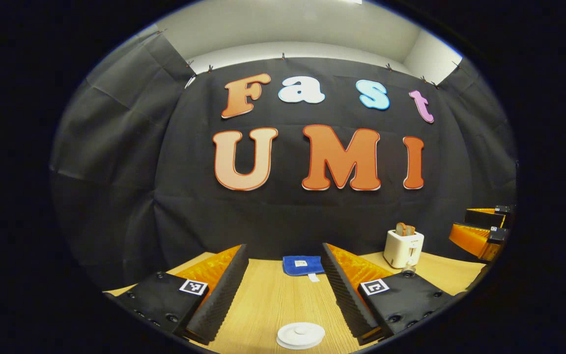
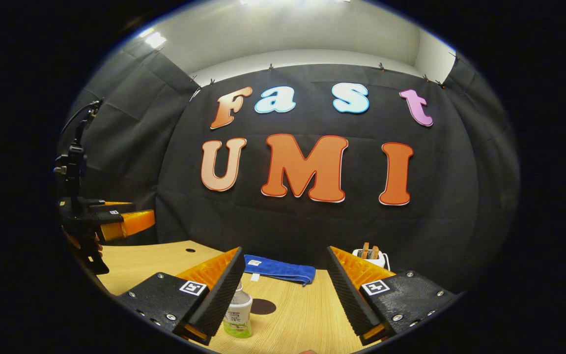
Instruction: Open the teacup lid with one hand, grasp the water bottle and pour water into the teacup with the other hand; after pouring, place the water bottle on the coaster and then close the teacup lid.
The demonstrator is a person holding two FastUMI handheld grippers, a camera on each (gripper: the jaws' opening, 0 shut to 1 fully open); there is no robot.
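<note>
The white teacup lid (image 1: 300, 335) lies low in the left gripper view, between and below my left gripper's (image 1: 284, 250) wide-open fingers; the cup under it is hidden. In the right gripper view a small clear water bottle (image 2: 238, 314) with a green label stands upright, close beside the left finger of my open right gripper (image 2: 285, 250), which holds nothing. The dark round coaster (image 2: 262, 306) lies flat just right of and behind the bottle. Each gripper also appears farther off from the other: the right gripper (image 1: 482, 231) at the far right, the left gripper (image 2: 111, 221) at the far left.
A folded blue cloth (image 1: 302, 265) (image 2: 278, 269) lies at the back of the wooden table (image 1: 268, 295). A white toaster (image 1: 404, 248) (image 2: 372, 255) with bread slices stands at the back right. The black booth wall rises right behind them.
</note>
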